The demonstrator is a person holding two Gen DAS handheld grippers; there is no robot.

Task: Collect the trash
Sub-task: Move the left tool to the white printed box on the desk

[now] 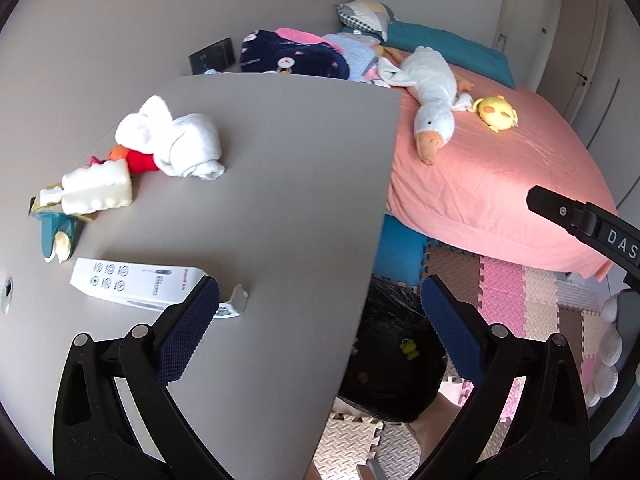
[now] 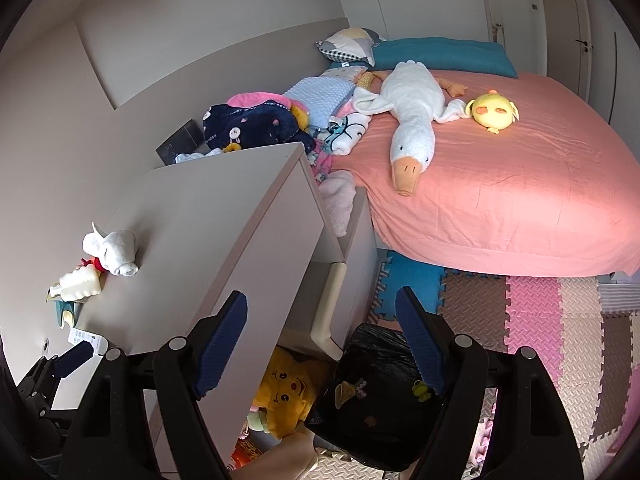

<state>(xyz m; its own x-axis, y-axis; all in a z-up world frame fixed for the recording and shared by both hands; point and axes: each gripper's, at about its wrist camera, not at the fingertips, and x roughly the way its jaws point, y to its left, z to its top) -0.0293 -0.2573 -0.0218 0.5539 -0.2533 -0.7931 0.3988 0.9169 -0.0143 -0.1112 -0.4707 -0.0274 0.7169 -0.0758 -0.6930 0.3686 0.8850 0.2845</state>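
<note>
Both grippers' jaws wide, empty: left gripper (image 1: 318, 330), right gripper (image 2: 323, 346). Black plastic trash bag (image 2: 376, 392) on floor below right jaws. Only left view shows white rectangular carton (image 1: 132, 285) on grey worktop (image 1: 280, 200), by left jaw.

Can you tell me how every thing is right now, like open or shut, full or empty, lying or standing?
Left gripper: open, fingers empty.
Right gripper: open, fingers empty.
Black trash bag: open on the floor, a few scraps inside.
White box: lying flat on the desk.
White towel: rolled up on the desk.
Goose plush: lying on the bed.
Yellow chick plush: lying beside the goose.
</note>
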